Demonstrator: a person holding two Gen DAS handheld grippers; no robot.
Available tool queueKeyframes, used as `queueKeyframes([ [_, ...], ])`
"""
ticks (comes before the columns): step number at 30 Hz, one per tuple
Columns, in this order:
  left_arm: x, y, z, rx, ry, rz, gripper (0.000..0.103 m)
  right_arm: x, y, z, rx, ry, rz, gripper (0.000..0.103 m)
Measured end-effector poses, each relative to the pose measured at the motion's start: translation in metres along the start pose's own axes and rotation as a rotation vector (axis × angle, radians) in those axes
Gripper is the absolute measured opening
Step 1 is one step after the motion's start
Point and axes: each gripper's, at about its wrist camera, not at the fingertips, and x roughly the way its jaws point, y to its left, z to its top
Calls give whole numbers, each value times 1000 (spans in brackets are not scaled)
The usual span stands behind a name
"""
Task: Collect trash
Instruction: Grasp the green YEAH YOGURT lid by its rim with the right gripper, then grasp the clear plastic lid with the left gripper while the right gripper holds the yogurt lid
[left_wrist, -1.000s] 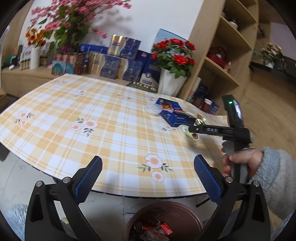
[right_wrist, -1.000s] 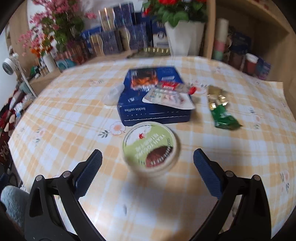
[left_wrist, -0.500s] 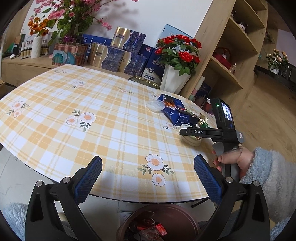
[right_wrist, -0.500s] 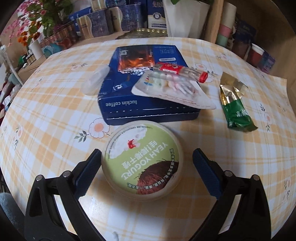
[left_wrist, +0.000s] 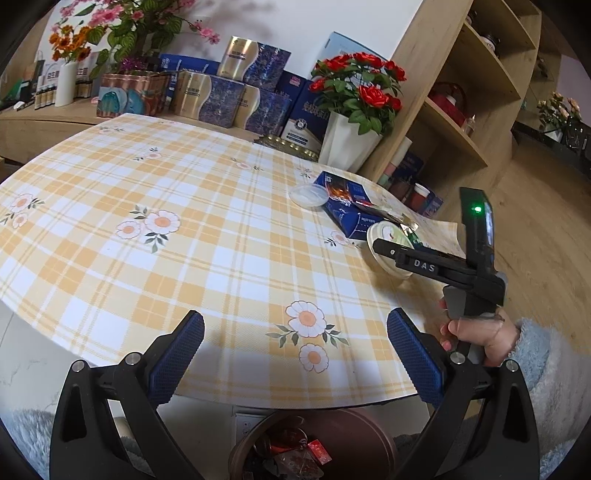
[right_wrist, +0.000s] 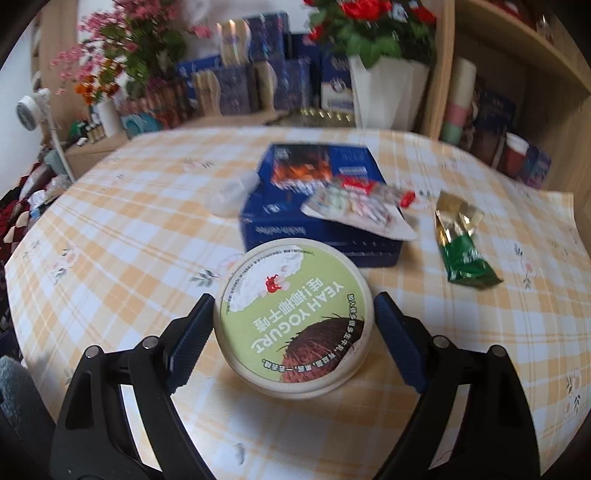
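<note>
**Lot: table trash, yogurt tub at the pads**

- Right gripper (right_wrist: 293, 332): jaws wide, set either side of the yogurt tub (right_wrist: 295, 314). The left pad looks at or against the tub wall; the right pad stands just beside it, a sliver of gap showing. No firm grip yet.
- Yogurt tub: round, lidded, green label, upright on the checked tablecloth (right_wrist: 129, 258) near the table's front edge.
- Left gripper (left_wrist: 295, 362): jaws spread, nothing between them, hovering at the table's near edge.
- Trash bin (left_wrist: 332, 443): brown, on the floor below that edge, wrappers already inside.
- Behind the tub: blue coffee box (right_wrist: 317, 199) just beside it, bearing a flat packet (right_wrist: 358, 210); clear lid (right_wrist: 232, 192) against its left side; green wrapper (right_wrist: 461, 247) off to the right.

Risks, as judged: the tub is nearly as wide as the jaws, so an off-centre squeeze could skid it into the box or pop the lid. A shallow hold on the sloped wall could let it slip out on the lift.
</note>
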Motion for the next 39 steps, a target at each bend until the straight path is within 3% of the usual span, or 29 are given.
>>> queueKeyframes([
  [5,13,-7,37,66,5,-25,97,-21,-1,-3,3,-118,-4,86],
  [8,33,-10,68,98,32,-90,97,-35,-13,-6,77,-198,-38,86],
  [15,122,-31,128,294,141,-166,97,-43,-47,-10,278,-248,-79,86],
  [17,158,-31,142,278,196,-164,97,-43,-48,-11,288,-253,-89,86],
  [21,216,-18,166,130,245,-153,97,-42,-48,-13,289,-257,-92,86],
  [25,249,-25,171,194,263,-93,92,-42,-50,-13,298,-254,-88,86],
  [32,276,-25,167,209,342,-132,87,-40,-51,-13,298,-246,-67,86],
  [33,276,-25,167,207,339,-134,84,-40,-51,-13,296,-246,-66,86],
  [35,277,-26,167,220,337,-123,67,-40,-50,-13,294,-246,-65,86],
  [39,273,-24,166,207,346,-136,64,-40,-51,-13,300,-245,-64,86],
])
